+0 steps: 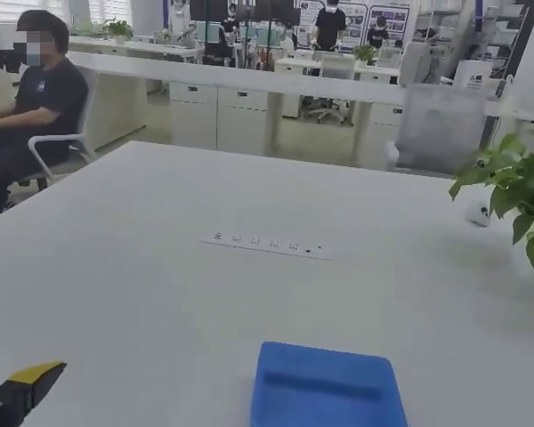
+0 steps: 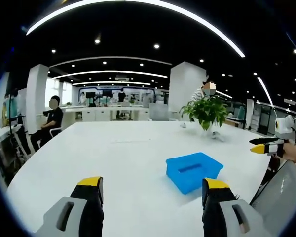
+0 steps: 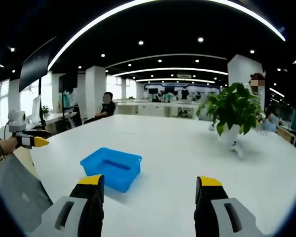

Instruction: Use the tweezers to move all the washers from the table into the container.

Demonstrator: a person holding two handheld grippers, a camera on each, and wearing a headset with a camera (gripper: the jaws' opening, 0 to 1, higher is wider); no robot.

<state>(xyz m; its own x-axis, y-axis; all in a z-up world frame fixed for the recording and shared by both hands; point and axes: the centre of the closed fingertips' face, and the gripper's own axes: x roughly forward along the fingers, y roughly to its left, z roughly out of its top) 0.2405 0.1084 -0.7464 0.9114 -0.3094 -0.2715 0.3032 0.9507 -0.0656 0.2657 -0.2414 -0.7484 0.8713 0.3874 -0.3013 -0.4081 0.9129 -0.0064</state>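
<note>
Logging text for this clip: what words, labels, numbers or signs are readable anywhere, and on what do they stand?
No text here can be read.
Print on the wall posters: too small and blurred.
Marks on the power strip on the table: too small to read.
A small mark on the grey cloth: too blurred to read.
The blue container shows no label.

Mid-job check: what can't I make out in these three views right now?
1. Blue rectangular plastic container: the head view's bottom edge cuts off its near side; in both gripper views its walls hide part of the floor, so the contents are unreadable.
2. Yellow-tipped black tool: cut off at the head view's lower-left corner; which side it is and its jaw opening are unreadable there.
3. White power strip: sockets blurred, too small.
</note>
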